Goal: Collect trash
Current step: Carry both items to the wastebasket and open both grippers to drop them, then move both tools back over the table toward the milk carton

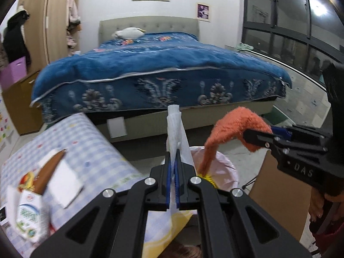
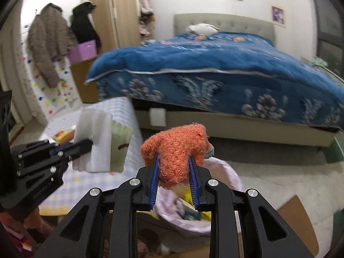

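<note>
My left gripper (image 1: 174, 157) is shut on a white folded tissue (image 1: 175, 126) that stands up from its blue pads. In the right wrist view the same gripper (image 2: 88, 145) comes in from the left with the tissue (image 2: 99, 142) in it. My right gripper (image 2: 174, 163) is shut on a fuzzy orange cloth (image 2: 178, 148); in the left wrist view this gripper (image 1: 258, 136) and the drooping orange cloth (image 1: 228, 129) sit at the right. Both hang over a bin lined with a pink bag (image 2: 223, 176), also seen as the pink bag (image 1: 225, 167), with scraps inside.
A table with a blue checked cloth (image 1: 92, 148) at the left bears a white paper (image 1: 64, 185), a carton (image 1: 30, 217) and wrappers. A cardboard sheet (image 2: 298, 221) lies right of the bin. A bed with a blue blanket (image 1: 163, 68) fills the back; a wardrobe (image 2: 120, 10) stands far left.
</note>
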